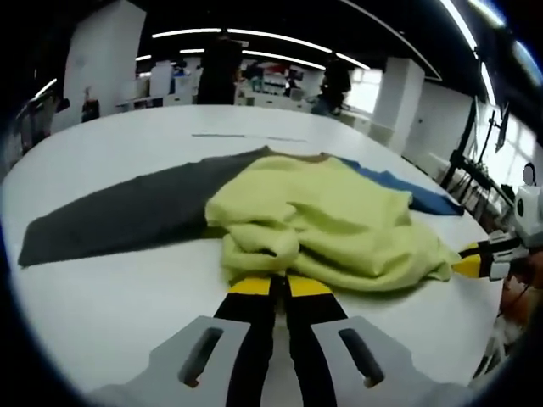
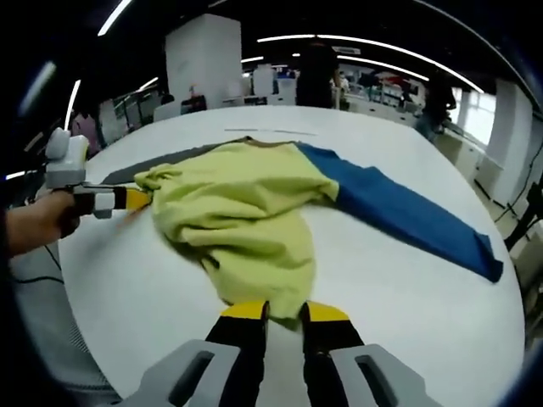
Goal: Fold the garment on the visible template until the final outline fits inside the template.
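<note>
Left gripper view: the left gripper rises from the bottom edge with its 2 yellow-tipped jaws pressed nearly together, their tips meeting the near hem of the garment; whether cloth is pinched between them cannot be told. The garment lies directly ahead of the jaws on the white table, its yellow-green body bunched into a rumpled mound. The dark grey sleeve stretches flat to the left of the jaws, and the blue sleeve shows beyond the mound, ahead and to the right. The right gripper enters from the right, its yellow tip touching the mound's right edge.

Right gripper view: the right gripper stands with its 2 jaws slightly apart, and a fold of the garment's hem hangs between the yellow tips; the jaws appear to grip this fold. The blue sleeve extends flat ahead and to the right of the jaws. The dark grey sleeve shows as a thin strip ahead and to the left. The left gripper comes in from the left, held by a person's hand, its tip touching the garment's left edge. The table is bare on either side of the jaws.
</note>
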`<state>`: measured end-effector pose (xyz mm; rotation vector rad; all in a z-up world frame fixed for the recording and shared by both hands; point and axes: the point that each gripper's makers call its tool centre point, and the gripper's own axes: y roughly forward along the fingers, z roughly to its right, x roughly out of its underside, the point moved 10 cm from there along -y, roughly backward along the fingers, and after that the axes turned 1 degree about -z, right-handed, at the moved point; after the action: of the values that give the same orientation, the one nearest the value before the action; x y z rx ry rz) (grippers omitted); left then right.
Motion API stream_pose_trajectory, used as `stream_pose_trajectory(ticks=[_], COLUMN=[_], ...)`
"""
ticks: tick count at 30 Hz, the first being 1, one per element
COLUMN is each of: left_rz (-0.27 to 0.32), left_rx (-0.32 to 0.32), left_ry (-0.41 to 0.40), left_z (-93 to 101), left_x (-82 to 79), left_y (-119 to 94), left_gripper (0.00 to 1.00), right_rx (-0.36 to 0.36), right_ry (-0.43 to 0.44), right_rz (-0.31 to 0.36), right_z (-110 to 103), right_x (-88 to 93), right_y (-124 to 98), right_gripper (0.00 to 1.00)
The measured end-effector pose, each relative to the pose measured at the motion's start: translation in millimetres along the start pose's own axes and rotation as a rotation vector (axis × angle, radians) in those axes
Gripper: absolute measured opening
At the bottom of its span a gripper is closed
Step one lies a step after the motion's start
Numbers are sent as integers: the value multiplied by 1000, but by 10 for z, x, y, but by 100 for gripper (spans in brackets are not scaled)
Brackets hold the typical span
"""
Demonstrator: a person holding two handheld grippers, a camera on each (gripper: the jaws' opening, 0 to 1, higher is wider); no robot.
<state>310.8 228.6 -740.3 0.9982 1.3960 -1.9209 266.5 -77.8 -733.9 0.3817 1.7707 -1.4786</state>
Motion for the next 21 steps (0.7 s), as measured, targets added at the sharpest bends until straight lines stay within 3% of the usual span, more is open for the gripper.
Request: stream_pose_trajectory(ticks=[7, 21], left_rz=[25, 78], left_rx=[15, 80], left_ry=[-20, -30], left_z=[-30, -62], left_x=[-46, -222], left_y=[-35, -240], left_gripper=[0, 0], right_rx=[-7, -38], right_ry=[9, 32], right_rz=[-6, 7], right_z=[-20, 26], right_x=[-8, -105], right_y=[18, -65], right_gripper=[0, 0])
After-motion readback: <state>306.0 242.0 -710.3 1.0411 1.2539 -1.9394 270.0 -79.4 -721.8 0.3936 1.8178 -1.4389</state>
